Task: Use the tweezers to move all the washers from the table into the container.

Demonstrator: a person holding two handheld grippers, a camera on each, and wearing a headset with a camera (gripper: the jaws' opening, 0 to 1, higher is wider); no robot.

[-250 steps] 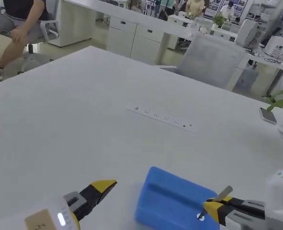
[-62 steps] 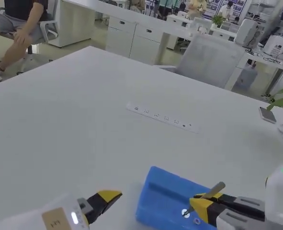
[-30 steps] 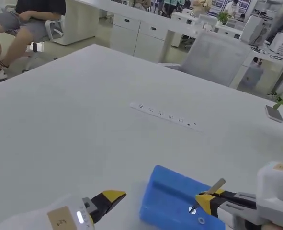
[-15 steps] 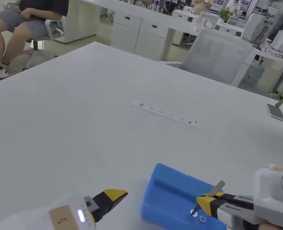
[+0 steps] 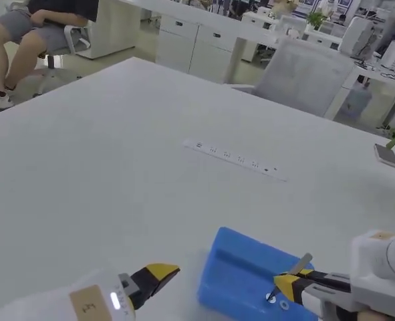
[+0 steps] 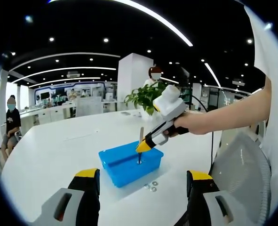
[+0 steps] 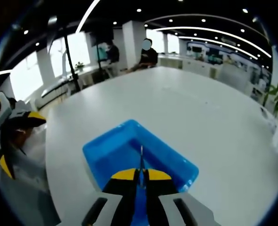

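My left gripper sits nearest, jaws spread wide and empty, held back so it does not crowd the work. Just beyond, at 5 o'clock from the container, three washers lie loose on the tabletop, yet to be moved. The one blue container is open-topped, ready to take them. Over it my right gripper has its jaws pinched tight on the single pair of tweezers, tips pointing down inside, I judge for a drop. The head view suggests two more washers by the tips. I cannot tell whether either is gripped. Farther off at 12 o'clock, one socket strip sits in the tabletop.
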